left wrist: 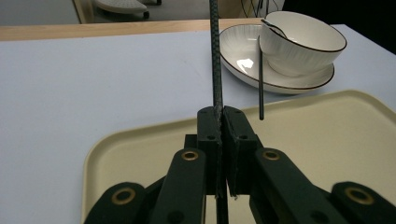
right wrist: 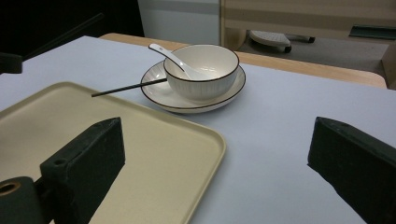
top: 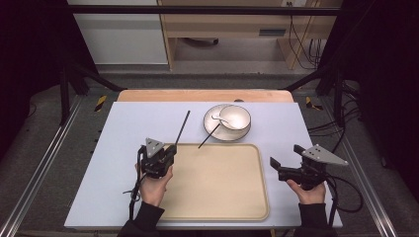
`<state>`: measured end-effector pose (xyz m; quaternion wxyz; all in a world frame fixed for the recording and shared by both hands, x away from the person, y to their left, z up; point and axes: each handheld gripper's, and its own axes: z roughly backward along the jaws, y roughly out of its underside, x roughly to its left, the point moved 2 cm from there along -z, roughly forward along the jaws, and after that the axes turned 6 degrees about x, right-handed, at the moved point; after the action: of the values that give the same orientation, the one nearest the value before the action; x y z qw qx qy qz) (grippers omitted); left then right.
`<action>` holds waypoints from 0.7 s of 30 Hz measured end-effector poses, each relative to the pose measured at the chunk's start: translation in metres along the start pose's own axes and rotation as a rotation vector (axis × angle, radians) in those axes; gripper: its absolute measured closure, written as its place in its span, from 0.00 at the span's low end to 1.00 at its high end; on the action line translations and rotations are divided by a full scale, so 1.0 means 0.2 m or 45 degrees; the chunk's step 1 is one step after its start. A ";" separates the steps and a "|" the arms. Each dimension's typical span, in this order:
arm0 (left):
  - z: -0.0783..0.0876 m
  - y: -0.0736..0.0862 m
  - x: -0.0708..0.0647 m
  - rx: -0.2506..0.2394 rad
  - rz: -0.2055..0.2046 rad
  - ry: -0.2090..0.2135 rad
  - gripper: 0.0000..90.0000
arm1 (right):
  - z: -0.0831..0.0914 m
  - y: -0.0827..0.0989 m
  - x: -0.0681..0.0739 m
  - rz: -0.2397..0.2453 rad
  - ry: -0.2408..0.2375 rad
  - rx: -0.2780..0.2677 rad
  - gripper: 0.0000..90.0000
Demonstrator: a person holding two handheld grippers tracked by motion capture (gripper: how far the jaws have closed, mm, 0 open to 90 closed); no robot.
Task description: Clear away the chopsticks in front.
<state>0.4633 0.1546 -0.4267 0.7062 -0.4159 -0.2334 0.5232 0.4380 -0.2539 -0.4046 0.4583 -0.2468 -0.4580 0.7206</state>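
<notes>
My left gripper [top: 172, 151] hangs over the left edge of the beige tray [top: 217, 197], shut on a thin black chopstick [top: 182, 127] that points away towards the table's far side. In the left gripper view the chopstick [left wrist: 215, 56] rises straight out of the closed jaws. A second black chopstick [top: 209, 135] leans with one end on the white plate [top: 211, 129] and the other over the tray's far rim. On the plate stands a white bowl [top: 236, 116] with a white spoon [right wrist: 169, 55] in it. My right gripper [top: 285, 156] is open just right of the tray, nothing between its jaws.
A pale blue mat [top: 123, 128] covers the table, with a strip of wooden edge [top: 197, 95] at the far side. Metal frame rails [top: 44, 163] run along both sides. Cables [top: 346, 192] trail from the right gripper.
</notes>
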 end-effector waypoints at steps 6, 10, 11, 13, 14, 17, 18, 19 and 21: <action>0.10 0.12 0.00 -0.031 0.031 -0.053 0.94 | 0.00 0.00 0.01 0.008 -0.002 0.003 0.04; 0.15 0.21 -0.01 -0.038 0.079 -0.063 0.94 | 0.00 0.00 0.01 0.012 -0.005 -0.001 0.05; 0.16 0.23 -0.01 -0.033 0.094 -0.057 0.94 | 0.00 -0.01 0.02 0.012 -0.005 -0.002 0.05; 0.17 0.27 -0.01 -0.028 0.098 -0.074 0.94 | 0.00 -0.01 0.02 0.008 -0.008 -0.002 0.05; 0.18 0.29 -0.01 -0.024 0.103 -0.075 0.94 | -0.01 -0.01 0.02 0.010 -0.009 0.000 0.05; 0.19 0.33 -0.01 -0.016 0.111 -0.104 0.94 | -0.01 -0.01 0.03 0.014 -0.008 0.005 0.05; 0.20 0.34 -0.01 -0.010 0.107 -0.116 0.94 | -0.01 -0.01 0.03 0.020 -0.009 0.003 0.05; 0.20 0.35 -0.01 -0.008 0.101 -0.136 0.95 | -0.01 -0.01 0.03 0.017 -0.012 0.006 0.05; 0.20 0.37 0.00 -0.001 0.112 -0.142 0.94 | -0.02 0.00 0.03 0.019 -0.009 0.011 0.05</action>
<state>0.3917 0.1766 -0.4661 0.6683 -0.3961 -0.2541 0.5761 0.4381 -0.2462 -0.4054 0.4525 -0.2456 -0.4546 0.7268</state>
